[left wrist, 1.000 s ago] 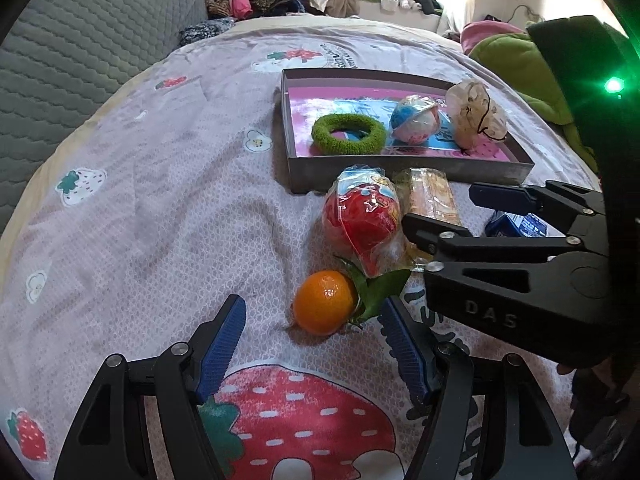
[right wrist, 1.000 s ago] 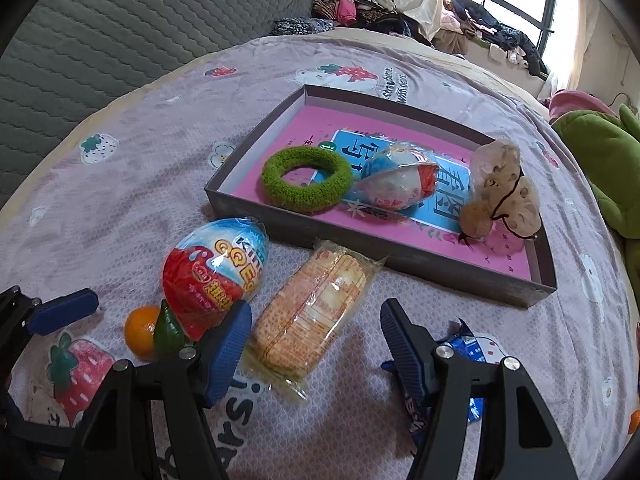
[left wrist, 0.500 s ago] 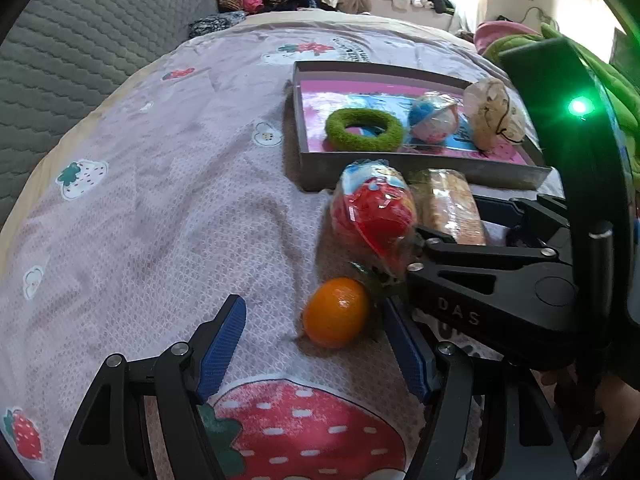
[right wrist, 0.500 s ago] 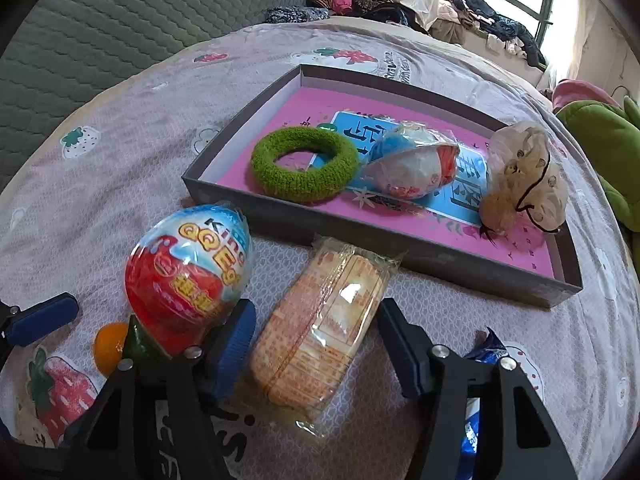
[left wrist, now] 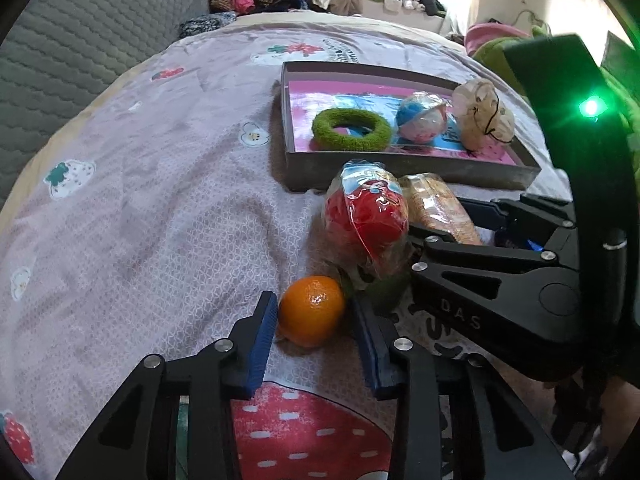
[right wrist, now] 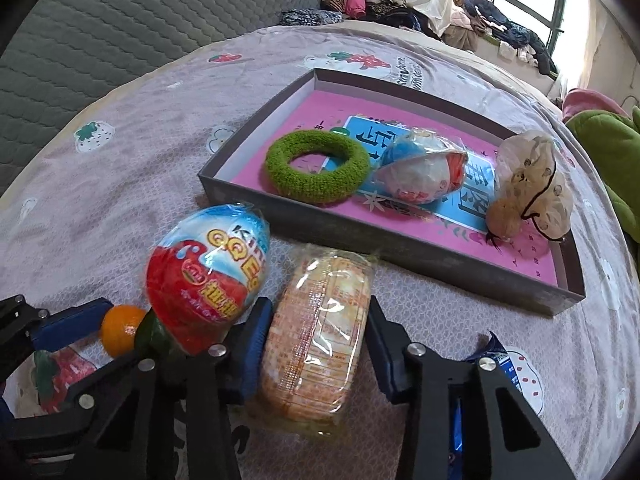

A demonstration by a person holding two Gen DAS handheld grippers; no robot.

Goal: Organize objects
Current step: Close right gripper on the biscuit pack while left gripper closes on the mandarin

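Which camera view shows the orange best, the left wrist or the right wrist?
The left wrist view: the orange lies whole and close between the left gripper fingers. In the right wrist view only a small part of it shows at the left edge, beside the red and blue egg toy.

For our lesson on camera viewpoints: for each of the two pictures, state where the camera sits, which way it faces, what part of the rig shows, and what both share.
Left wrist: on the left gripper, facing the tray across the bed; its jaws flank the orange, right gripper alongside.
Right wrist: on the right gripper, facing the tray; jaws flank the cracker pack.
Shared: orange, egg toy, cracker pack, tray.
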